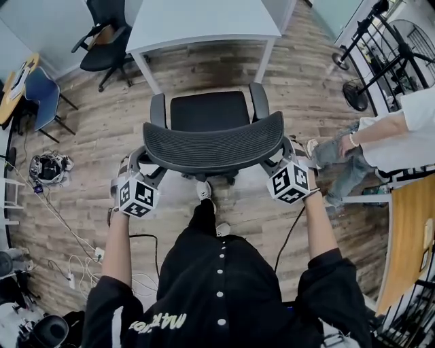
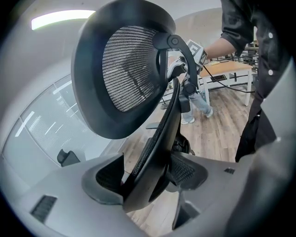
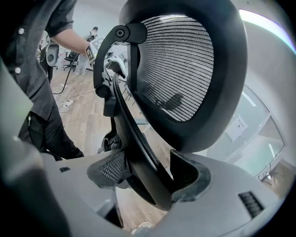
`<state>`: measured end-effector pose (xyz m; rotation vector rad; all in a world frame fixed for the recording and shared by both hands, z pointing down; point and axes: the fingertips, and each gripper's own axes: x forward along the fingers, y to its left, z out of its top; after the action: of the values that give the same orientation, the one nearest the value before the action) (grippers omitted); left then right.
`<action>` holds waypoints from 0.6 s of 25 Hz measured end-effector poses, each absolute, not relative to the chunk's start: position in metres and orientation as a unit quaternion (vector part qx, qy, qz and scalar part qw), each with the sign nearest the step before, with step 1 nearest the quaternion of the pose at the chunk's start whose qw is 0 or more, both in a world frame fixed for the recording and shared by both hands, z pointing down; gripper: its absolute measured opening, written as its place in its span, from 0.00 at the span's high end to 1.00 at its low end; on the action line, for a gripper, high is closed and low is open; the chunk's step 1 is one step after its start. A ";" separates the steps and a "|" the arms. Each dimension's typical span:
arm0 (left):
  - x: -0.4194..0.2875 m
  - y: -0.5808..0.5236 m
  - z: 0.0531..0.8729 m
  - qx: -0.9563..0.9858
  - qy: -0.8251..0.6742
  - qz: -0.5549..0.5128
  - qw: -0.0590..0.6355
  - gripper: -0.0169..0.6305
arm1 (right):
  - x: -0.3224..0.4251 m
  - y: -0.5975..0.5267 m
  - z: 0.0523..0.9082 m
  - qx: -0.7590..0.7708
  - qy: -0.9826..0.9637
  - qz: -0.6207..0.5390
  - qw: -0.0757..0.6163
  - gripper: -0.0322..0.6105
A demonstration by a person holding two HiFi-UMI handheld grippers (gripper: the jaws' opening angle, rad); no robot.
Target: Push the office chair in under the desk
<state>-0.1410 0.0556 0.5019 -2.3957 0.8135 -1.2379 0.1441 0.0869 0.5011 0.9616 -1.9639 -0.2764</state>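
Two grippers sit nearest the person, one at each end of the office chair's mesh backrest (image 1: 214,144). The left gripper (image 2: 144,178) has its jaws set wide around the backrest's curved left rim, with both pads against it. The right gripper (image 3: 149,175) clamps the right rim the same way, so neither is empty. Just past the backrest is the black seat (image 1: 207,111), with an armrest (image 1: 158,109) on either side. The office chair (image 1: 211,126) faces the white desk (image 1: 204,20) and is roughly in line with the opening between the two front desk legs (image 1: 264,64). A strip of bare wood floor (image 1: 204,68) lies between seat and desk, so the chair is near the desk but not yet under it. The step in hand looks like the push itself, with the grip already made. The next move probably calls for an even forward shove from both sides, kept straight, since the armrests look close to the leg spacing. Off to the right a seated person (image 1: 380,136) is beside the path, not in it.
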 end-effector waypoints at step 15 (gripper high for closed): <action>-0.133 0.049 0.502 -0.844 0.279 -0.431 0.153 0.47 | 0.153 0.081 0.503 0.395 -0.789 -0.094 0.461 0.46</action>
<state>-0.1327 0.0486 0.5022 -2.4213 0.7995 -1.2373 0.1526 0.0805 0.5032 0.9720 -1.9420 -0.2304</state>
